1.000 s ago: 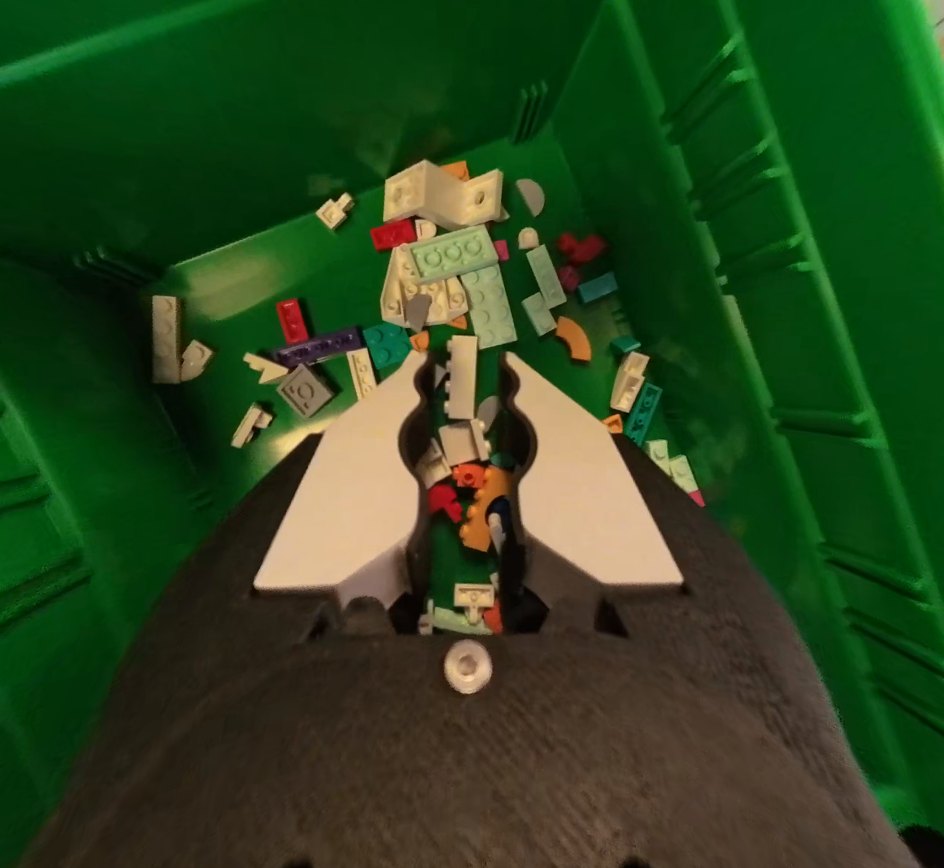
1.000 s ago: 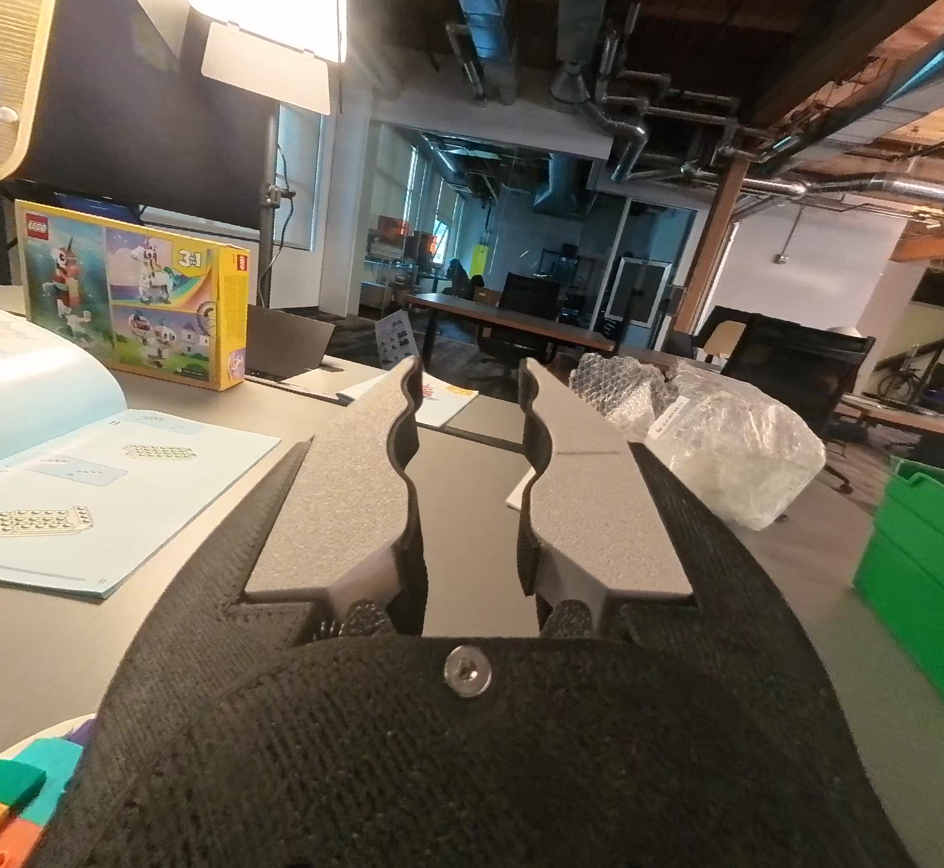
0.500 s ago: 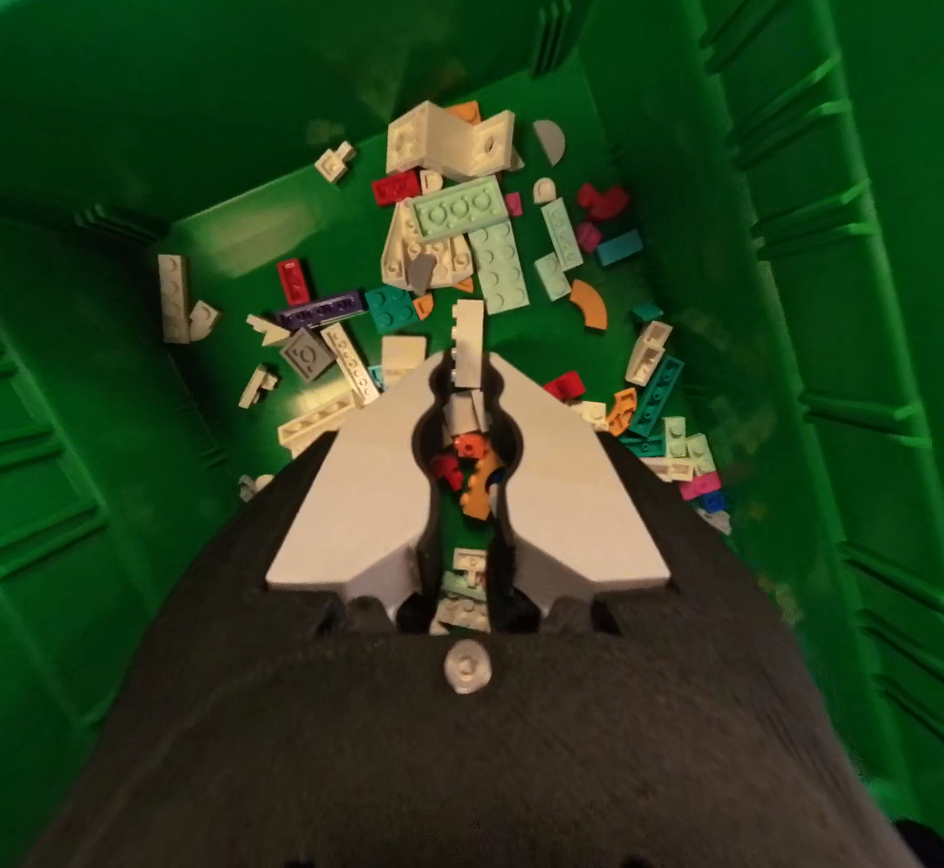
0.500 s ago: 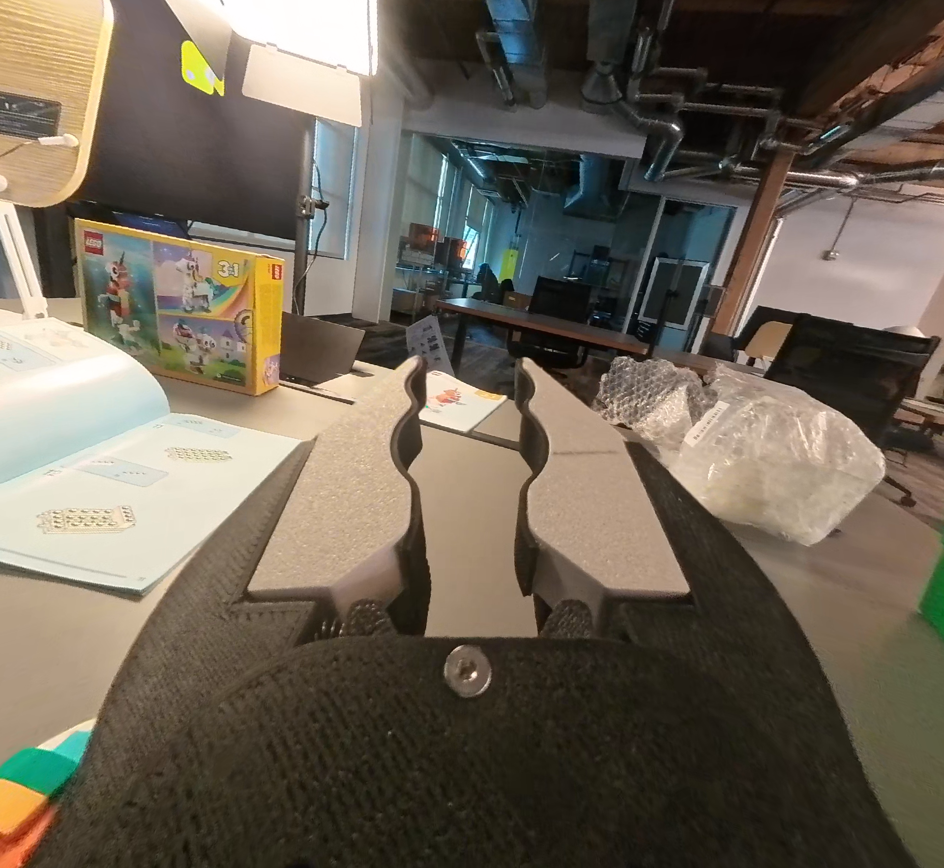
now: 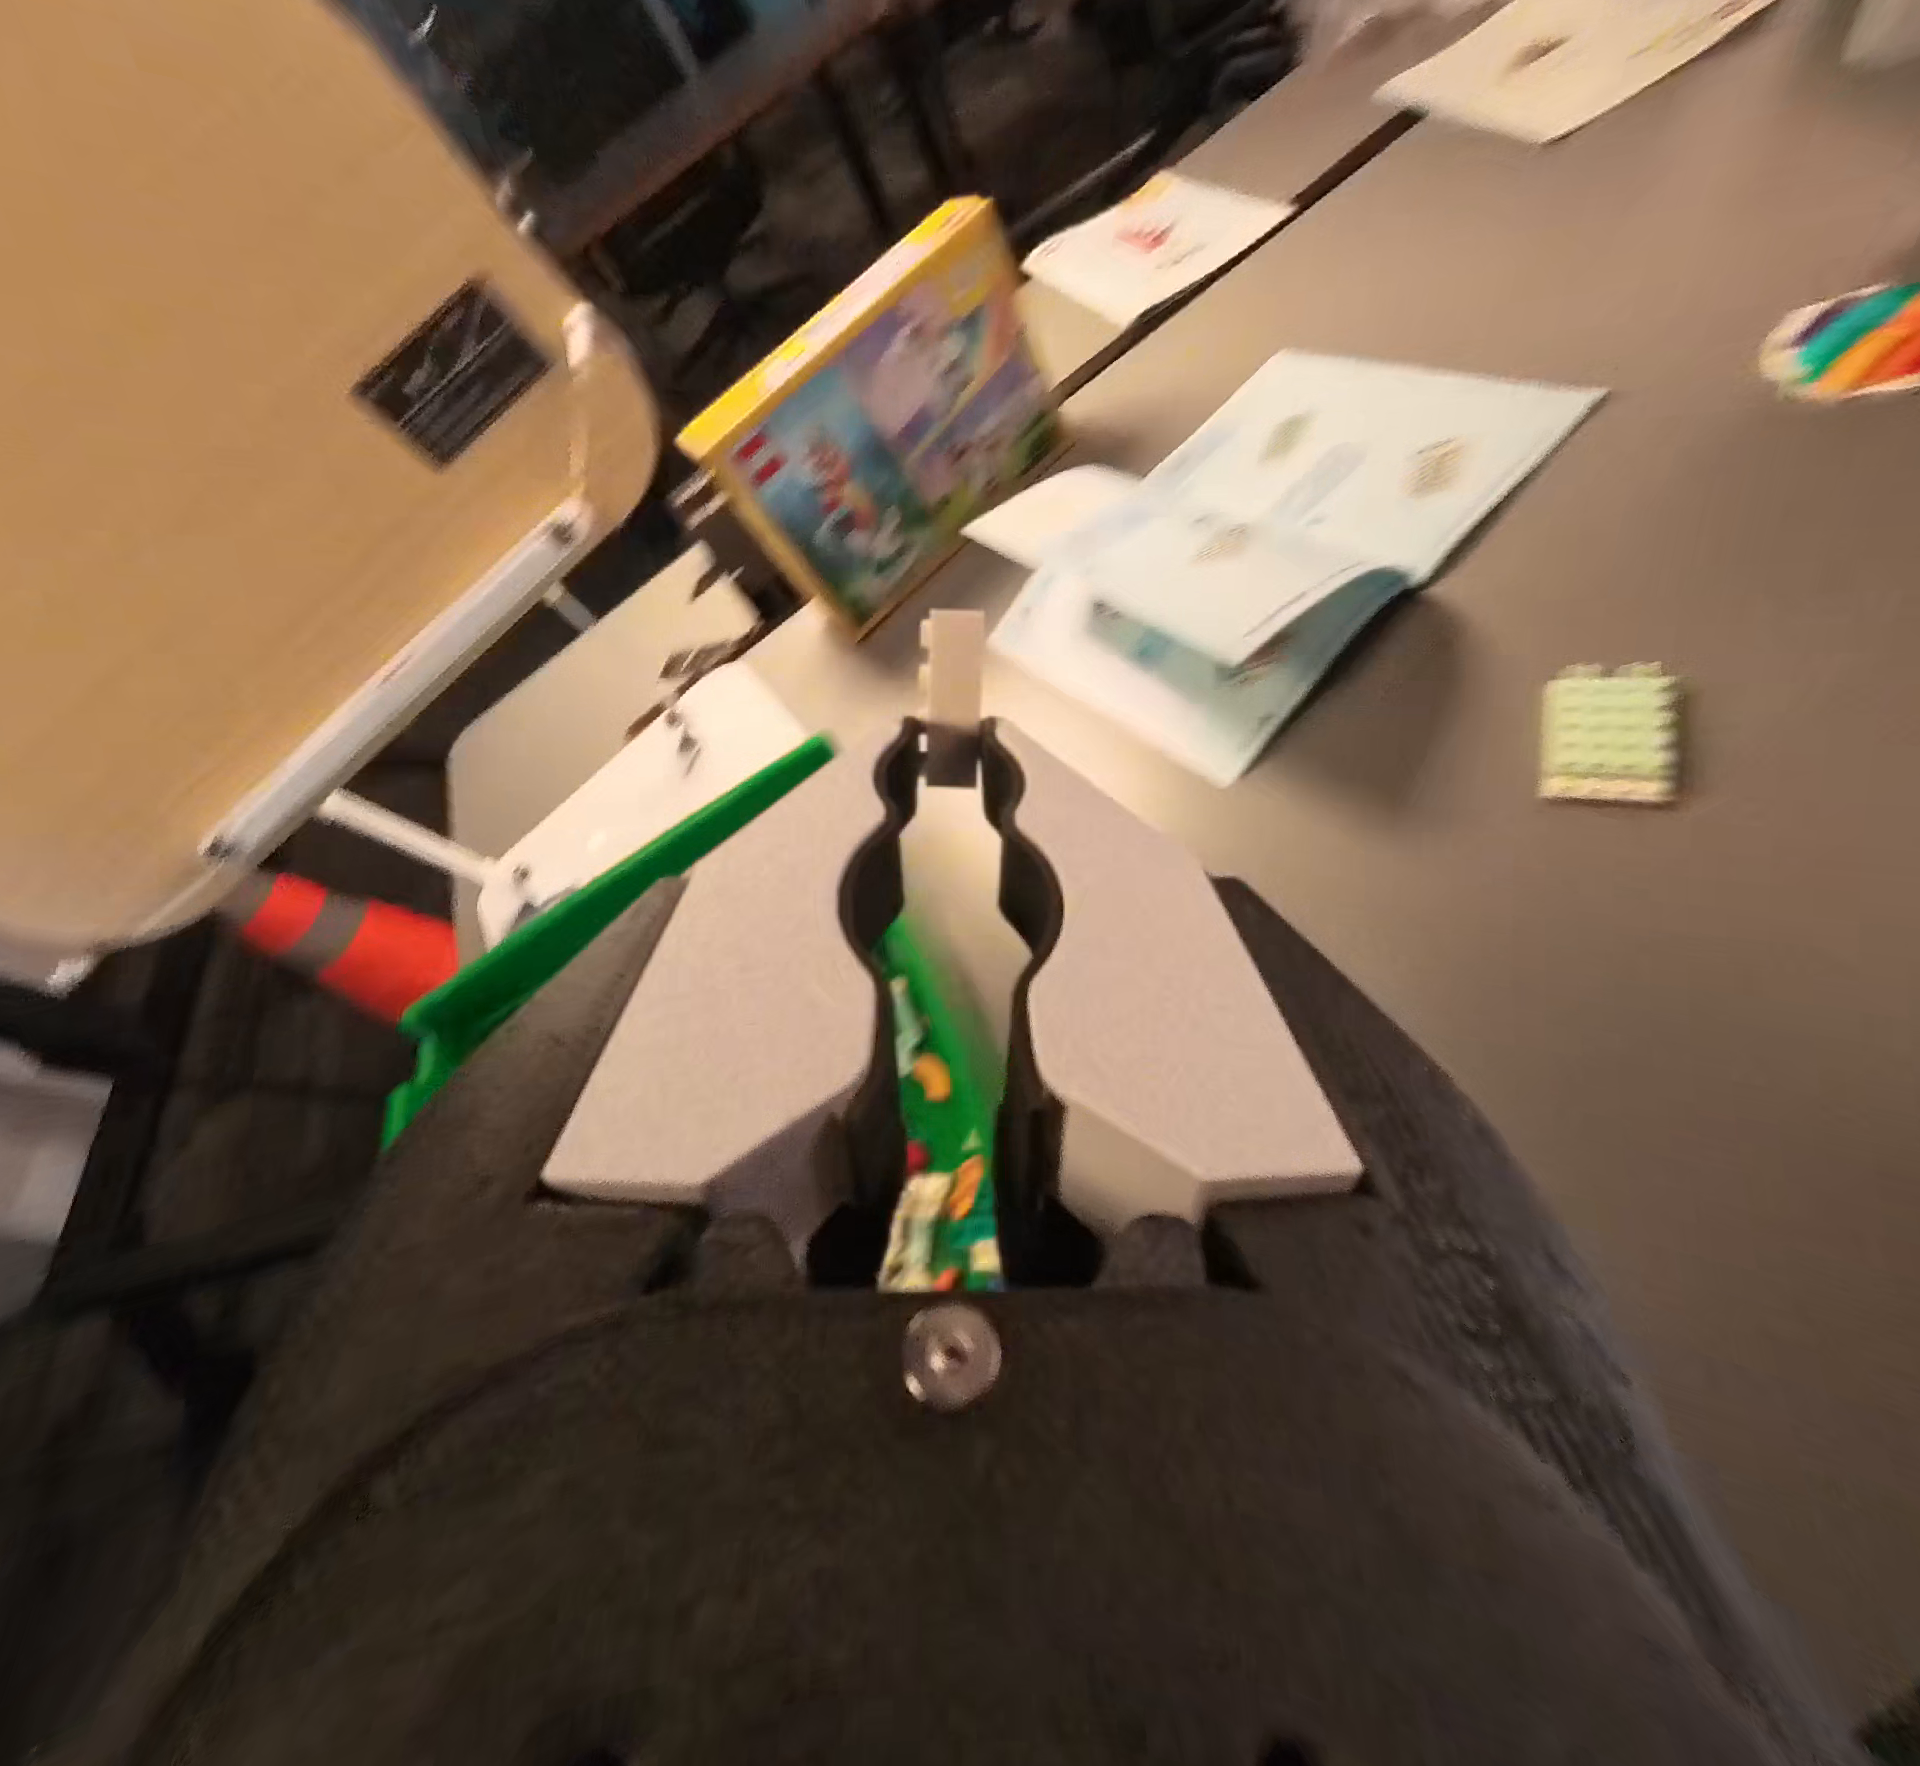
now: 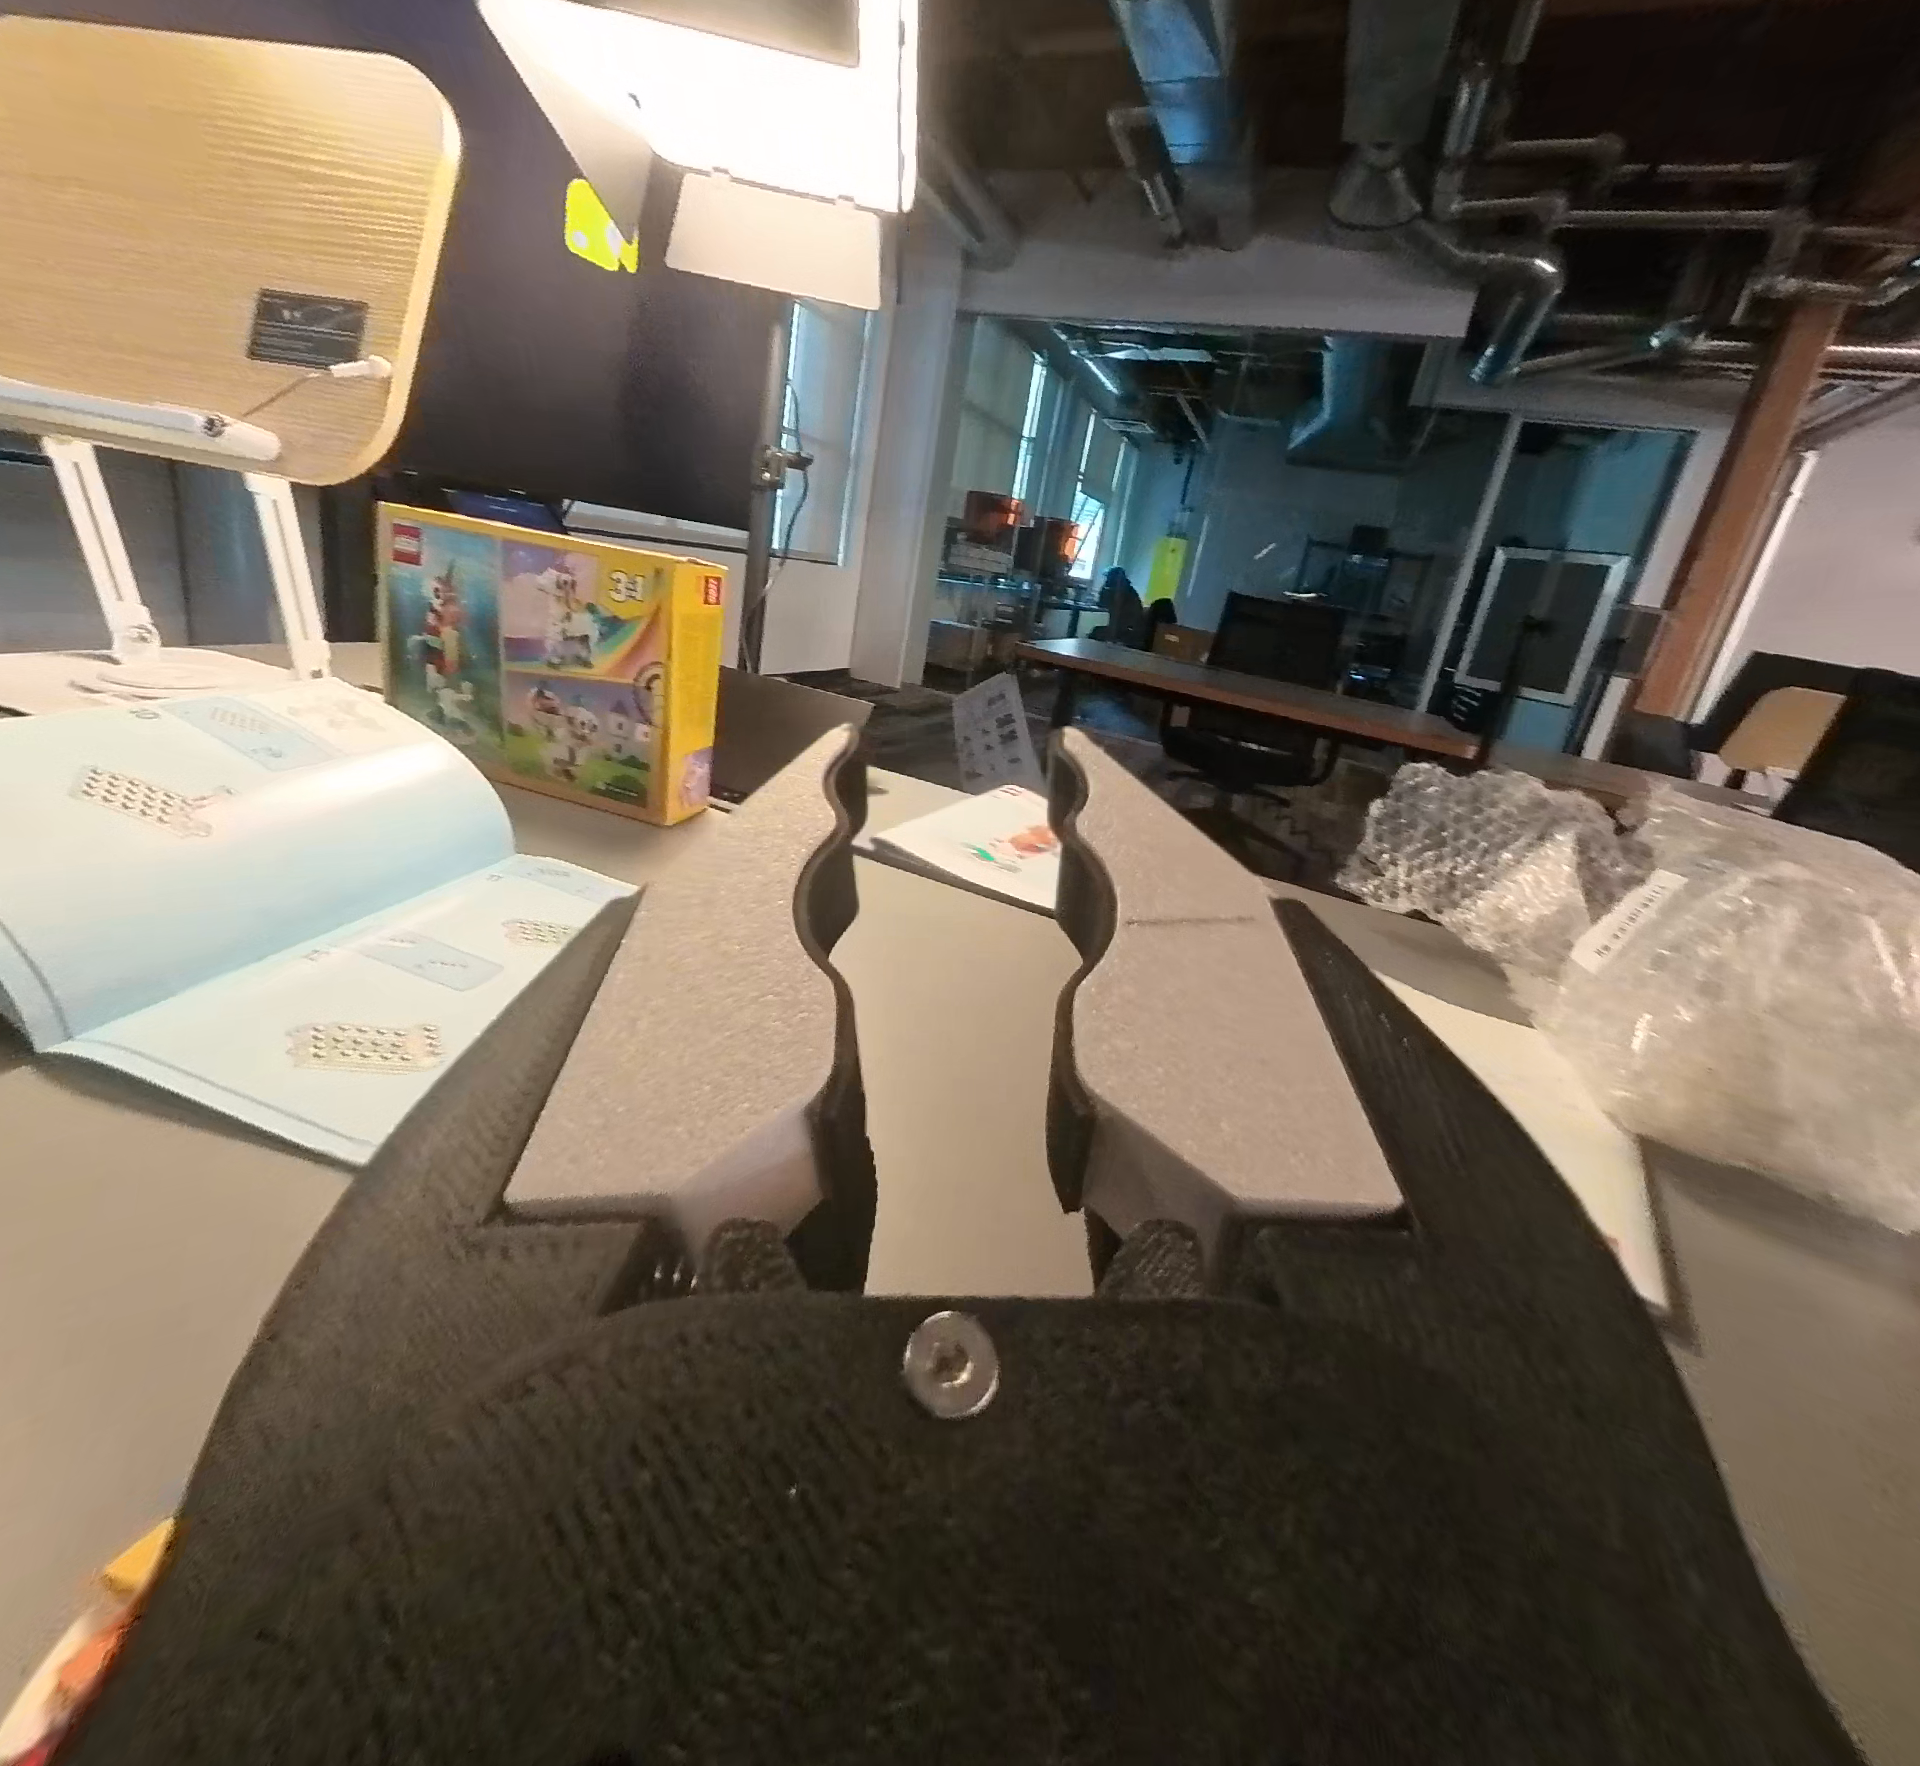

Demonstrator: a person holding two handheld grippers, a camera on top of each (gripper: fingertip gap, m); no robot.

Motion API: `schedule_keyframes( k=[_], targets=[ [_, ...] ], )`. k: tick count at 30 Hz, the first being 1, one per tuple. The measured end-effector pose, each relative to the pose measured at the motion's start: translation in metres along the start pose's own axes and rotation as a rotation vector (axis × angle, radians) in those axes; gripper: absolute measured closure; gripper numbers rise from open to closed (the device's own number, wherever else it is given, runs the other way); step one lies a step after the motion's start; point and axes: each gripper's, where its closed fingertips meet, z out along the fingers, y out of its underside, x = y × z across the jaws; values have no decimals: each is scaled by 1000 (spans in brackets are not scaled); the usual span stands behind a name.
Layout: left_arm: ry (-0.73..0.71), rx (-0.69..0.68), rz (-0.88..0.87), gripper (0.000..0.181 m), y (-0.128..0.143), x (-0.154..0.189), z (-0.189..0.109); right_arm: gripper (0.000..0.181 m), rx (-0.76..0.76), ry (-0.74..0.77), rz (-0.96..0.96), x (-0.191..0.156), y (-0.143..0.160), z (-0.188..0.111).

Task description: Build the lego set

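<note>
My left gripper (image 5: 951, 760) pinches a white brick (image 5: 954, 677) at its tips, centre frame, above the bin (image 5: 623, 869) rim. My right gripper (image 6: 951, 781) stands parted and empty over the table (image 6: 187, 1228), lower centre. Judgement: carry the brick level to the green plate (image 5: 1608, 731) at right, keep the pinch firm, check the booklet (image 5: 1340, 511) before seating it. The left view is motion-blurred; the brick's studs and how much of it the tips hold cannot be made out. The colourful pieces (image 5: 1860, 355) at the right edge are cut off. The bin's contents show only as a sliver between the fingers.
</note>
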Motion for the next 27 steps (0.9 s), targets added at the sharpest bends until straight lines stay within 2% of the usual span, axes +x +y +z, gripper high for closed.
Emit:
schedule_keyframes(
  k=[4,7,9,11,13,15,16,19,22,27],
  targets=[
    [146,95,105,171,-25,80,18,148,38,-33,25,-5,-9,-2],
    [240,287,278,171,-43,142,31,153,63,-169,104,-26,-25,-5],
    [258,440,456,170,-54,179,32,152,48,-405,196,-62,-33,-8],
    [264,449,548,170,-53,203,45,158,-8,-780,357,-116,-41,-26],
    [347,457,584,171,-51,229,54,151,-107,-1159,598,-159,-53,-56],
    [412,472,589,171,-51,246,60,143,-220,-1418,797,-184,-61,-82],
    [438,479,588,171,-51,252,62,141,-271,-1493,835,-194,-60,-91],
    [490,484,600,171,-52,265,65,146,-365,-1610,824,-217,-52,-108],
    [524,491,609,171,-51,272,64,157,-381,-1732,919,-221,-64,-122],
    [545,502,591,171,-49,274,60,152,-430,-1766,931,-225,-61,-129]
  ],
)
